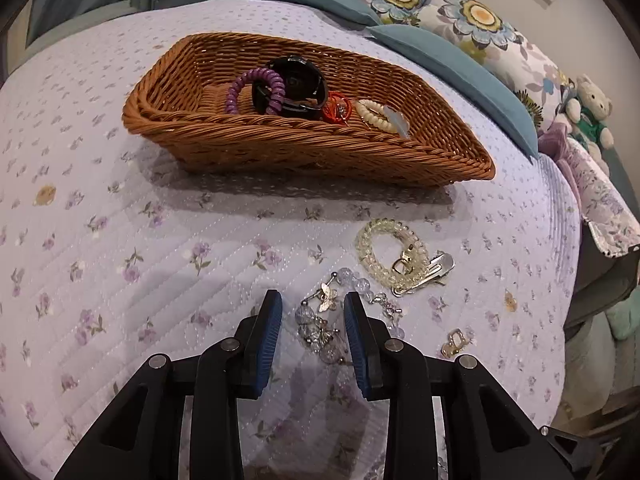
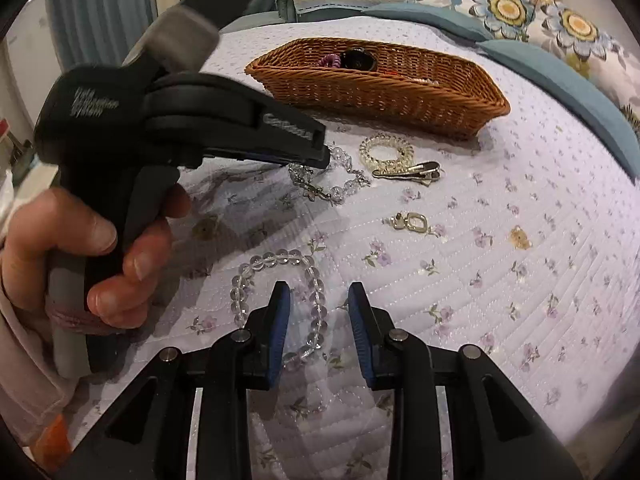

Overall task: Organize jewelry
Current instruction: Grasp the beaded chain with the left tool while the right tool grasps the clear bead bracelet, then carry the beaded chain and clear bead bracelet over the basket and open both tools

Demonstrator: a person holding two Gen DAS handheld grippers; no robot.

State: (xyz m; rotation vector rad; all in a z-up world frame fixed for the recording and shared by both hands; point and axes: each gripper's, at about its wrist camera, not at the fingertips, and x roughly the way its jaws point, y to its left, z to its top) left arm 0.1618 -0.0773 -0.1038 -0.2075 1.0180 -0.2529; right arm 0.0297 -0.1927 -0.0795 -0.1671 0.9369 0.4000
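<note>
A brown wicker basket [image 1: 304,148] [image 2: 384,88] sits on the quilt and holds a purple coil tie [image 1: 256,90], a black claw clip [image 1: 296,80], a red piece [image 1: 338,108] and a cream bead bracelet [image 1: 374,114]. My left gripper [image 1: 313,300] is open, its jaws on either side of a charm bracelet with clear beads and gold butterflies [image 1: 324,320] [image 2: 332,180] lying on the quilt. It also shows in the right wrist view [image 2: 320,156]. My right gripper [image 2: 319,292] is open and empty above a clear bead bracelet [image 2: 280,304].
A yellow coil tie [image 1: 390,250] [image 2: 386,152], a gold hair clip [image 1: 424,276] [image 2: 408,170] and a small gold earring [image 1: 454,344] [image 2: 410,222] lie on the floral quilt [image 1: 160,260]. Flowered pillows [image 1: 460,12] and a plush toy [image 1: 592,108] lie behind.
</note>
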